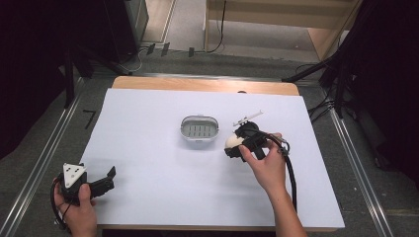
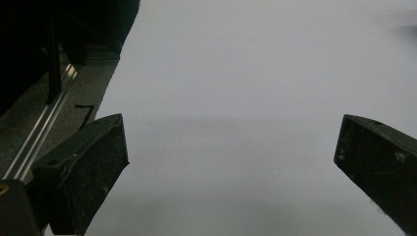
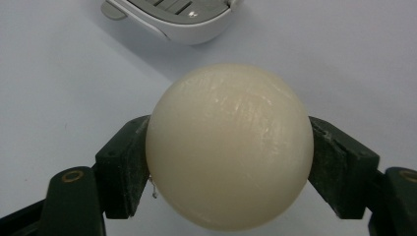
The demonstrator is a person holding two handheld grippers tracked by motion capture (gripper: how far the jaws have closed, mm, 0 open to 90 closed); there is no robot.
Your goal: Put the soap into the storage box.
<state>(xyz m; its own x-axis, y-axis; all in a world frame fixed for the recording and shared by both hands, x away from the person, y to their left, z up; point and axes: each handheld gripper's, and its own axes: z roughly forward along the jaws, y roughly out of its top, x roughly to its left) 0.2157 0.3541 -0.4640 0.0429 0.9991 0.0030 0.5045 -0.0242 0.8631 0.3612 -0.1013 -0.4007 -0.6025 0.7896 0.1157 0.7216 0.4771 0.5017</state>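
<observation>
We have the smooth cream-white ball (image 3: pixel 229 146) pinched in the right hand-held gripper (image 3: pixel 229 162): in the right gripper view its two black jaws press against the ball's opposite sides, roughly at its widest girth, and the ball bulges well clear of them toward the camera's far side. In the high view that right hand-held gripper (image 1: pixel 236 147) sits just to the right of the small grey oval slotted dish (image 1: pixel 199 130), near the middle of the white-covered worktop (image 1: pixel 148 163). Whether the ball is lifted or resting on the sheet we cannot tell. The dish's pale rim (image 3: pixel 169 17) lies just beyond the ball in the right gripper view, close but apart from it.

We judge the step in hand to be the carry: the ball is gripped and the dish is the likely place for it. The next move calls for us to bring the ball over the dish's rim, centre it above the slotted floor, lower it, and only then ease the jaws apart. A round, slick thing like this may roll once freed, so we want it low and settled inside the rim before release.

Our left hand-held gripper (image 1: pixel 106 178) waits at the near left corner of the worktop, well apart from the work, its jaws spread wide over bare sheet with nothing between them.
</observation>
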